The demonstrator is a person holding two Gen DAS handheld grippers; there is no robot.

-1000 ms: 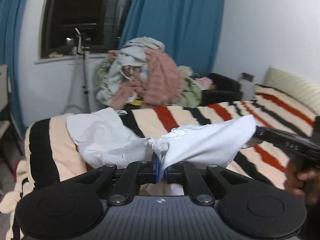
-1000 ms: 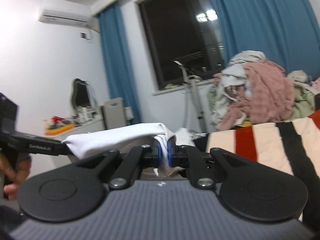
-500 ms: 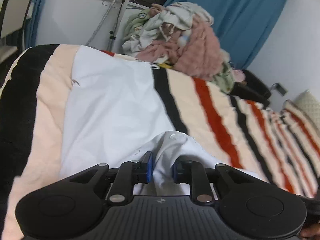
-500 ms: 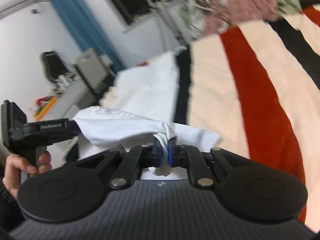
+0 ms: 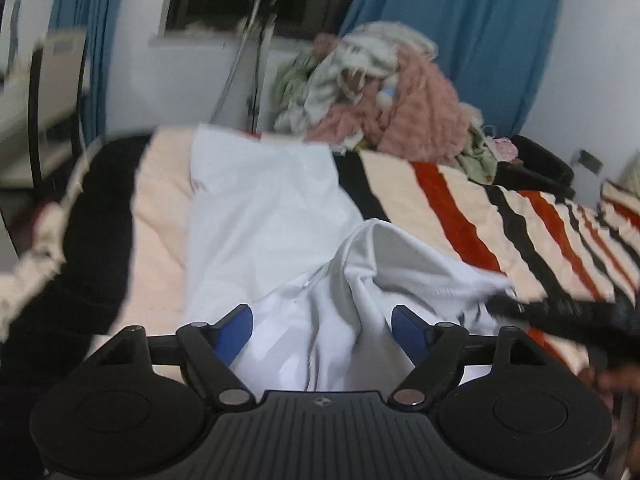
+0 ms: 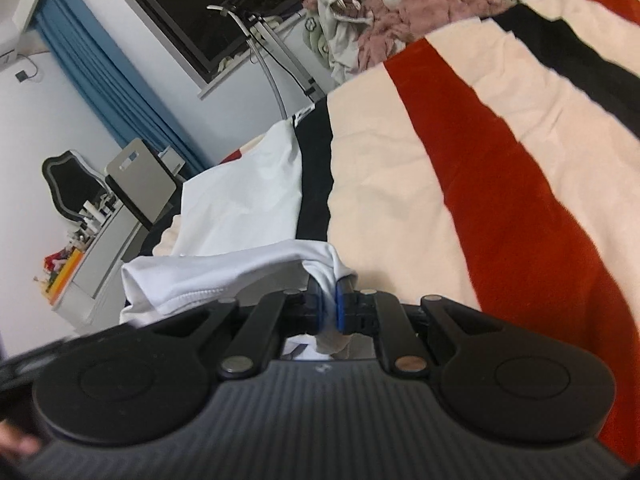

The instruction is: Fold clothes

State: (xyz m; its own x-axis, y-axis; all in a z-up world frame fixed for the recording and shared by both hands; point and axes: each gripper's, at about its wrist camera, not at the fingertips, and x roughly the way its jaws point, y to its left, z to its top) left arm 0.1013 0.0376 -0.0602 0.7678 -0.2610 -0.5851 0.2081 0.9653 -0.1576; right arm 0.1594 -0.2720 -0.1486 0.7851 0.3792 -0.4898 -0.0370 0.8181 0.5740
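A white garment (image 5: 264, 216) lies spread along the striped bedspread (image 5: 448, 216), its near end bunched up. My left gripper (image 5: 322, 330) stands open, its blue pads (image 5: 236, 328) wide apart on either side of the loose white cloth. In the right wrist view the same white garment (image 6: 244, 196) runs to the left, and my right gripper (image 6: 327, 304) is shut on a pinched fold of it. The right gripper's dark body (image 5: 560, 312) shows blurred at the left view's right edge.
A heap of pink, grey and green clothes (image 5: 384, 92) sits at the bed's far end under blue curtains (image 5: 460, 32). A metal stand (image 6: 272, 64) is by the window. A desk with a chair (image 6: 136, 184) lies left of the bed.
My left gripper has gone from shut on the white cloth to wide open, letting it drop onto the bed. The garment was laid down flat. The right gripper stayed shut on its fold.
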